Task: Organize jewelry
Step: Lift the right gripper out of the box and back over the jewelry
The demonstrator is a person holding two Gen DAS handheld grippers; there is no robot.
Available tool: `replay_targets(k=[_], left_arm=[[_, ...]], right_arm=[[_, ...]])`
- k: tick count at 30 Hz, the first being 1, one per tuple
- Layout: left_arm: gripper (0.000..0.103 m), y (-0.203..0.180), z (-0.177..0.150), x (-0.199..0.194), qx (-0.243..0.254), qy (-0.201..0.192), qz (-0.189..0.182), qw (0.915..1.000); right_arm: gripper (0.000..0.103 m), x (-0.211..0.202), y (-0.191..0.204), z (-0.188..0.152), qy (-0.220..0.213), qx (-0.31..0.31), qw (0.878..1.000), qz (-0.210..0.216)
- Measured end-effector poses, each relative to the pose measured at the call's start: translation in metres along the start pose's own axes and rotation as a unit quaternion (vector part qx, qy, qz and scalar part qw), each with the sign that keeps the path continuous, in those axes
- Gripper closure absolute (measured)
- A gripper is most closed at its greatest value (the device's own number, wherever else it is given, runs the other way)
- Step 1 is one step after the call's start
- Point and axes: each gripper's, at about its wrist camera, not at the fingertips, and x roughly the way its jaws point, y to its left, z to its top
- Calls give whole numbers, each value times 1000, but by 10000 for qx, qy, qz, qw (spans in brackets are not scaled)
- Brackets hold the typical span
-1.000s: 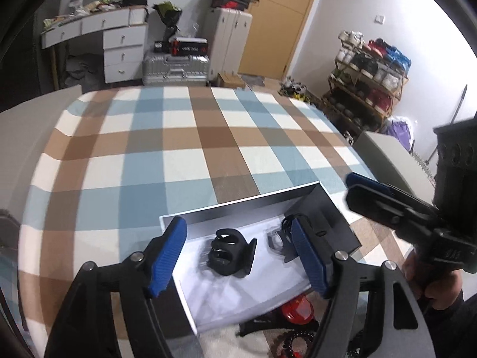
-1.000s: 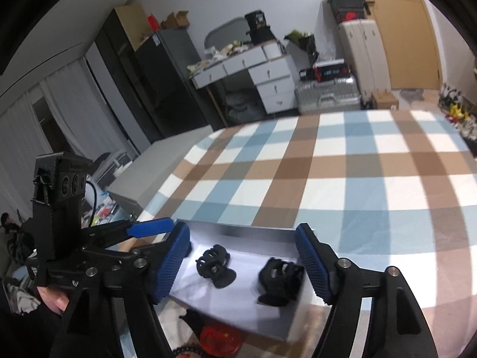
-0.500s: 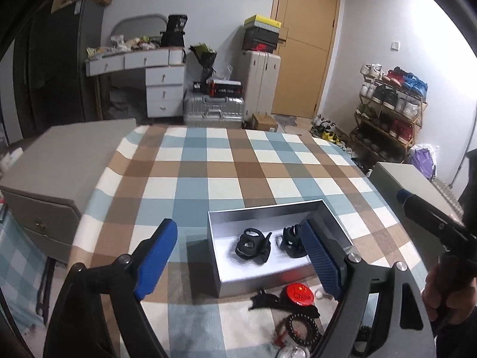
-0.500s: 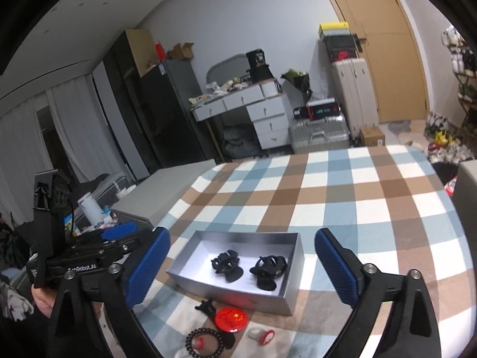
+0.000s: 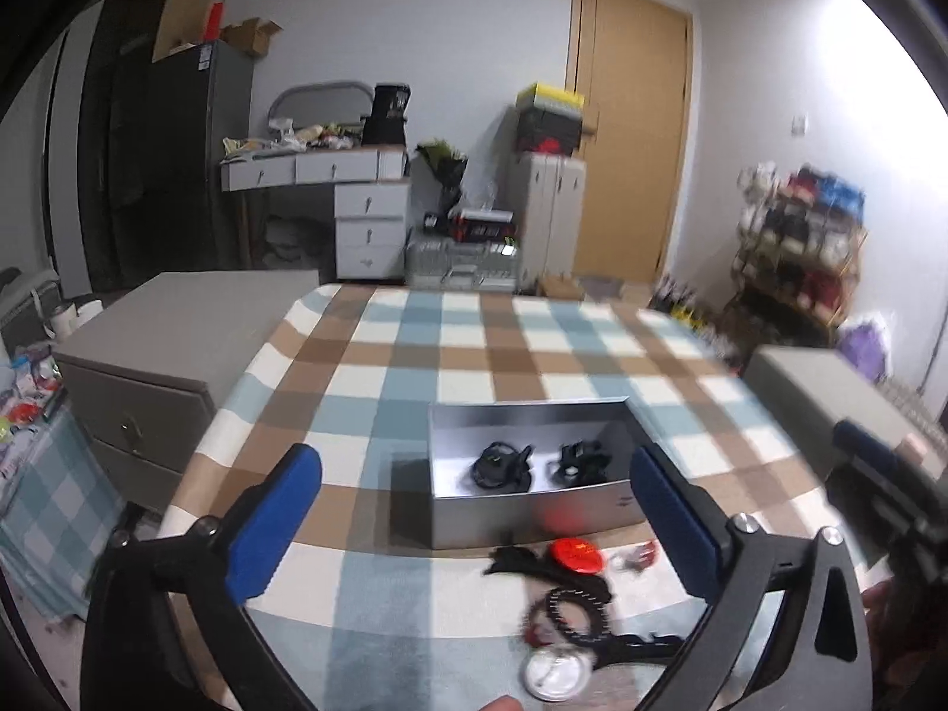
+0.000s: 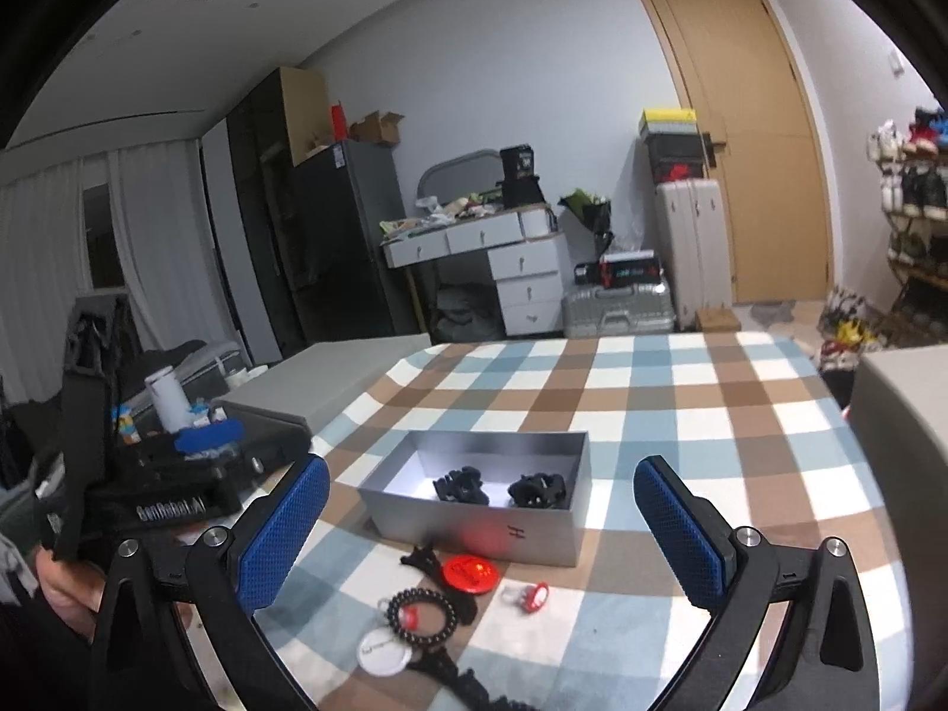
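Observation:
A silver box [image 5: 533, 511] [image 6: 474, 524] sits on the checked tablecloth with two black hair claws [image 5: 503, 462] [image 6: 459, 484] inside. In front of it lie a red round badge [image 5: 576, 556] [image 6: 471, 573], a black bead bracelet [image 6: 422, 616], a white badge [image 6: 382, 649], a red ring [image 6: 530, 597] and a black clip [image 6: 422, 558]. My left gripper [image 5: 474, 524] and right gripper [image 6: 481, 530] are both open and empty, held back from and above the box.
The table [image 6: 681, 415] is covered in a blue, brown and white check cloth. A grey cabinet [image 5: 166, 343] stands to its left and another grey one [image 5: 829, 391] to its right. Desk, suitcases, door and shoe rack are behind.
Both grippers have pulled back and up from the box, which now looks smaller and farther away. The loose items in front of the box have come into view.

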Motion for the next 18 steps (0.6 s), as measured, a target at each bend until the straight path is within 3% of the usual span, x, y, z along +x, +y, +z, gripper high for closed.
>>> replay_targets(k=[6, 18], left_arm=[[1, 1, -15, -7, -43, 3, 42, 10000], [1, 3, -67, -12, 47, 732, 314, 9968]], right_arm=[[0, -18, 5, -13, -23, -101, 9999, -100], [0, 5, 11, -70, 1486, 0, 9881, -397]])
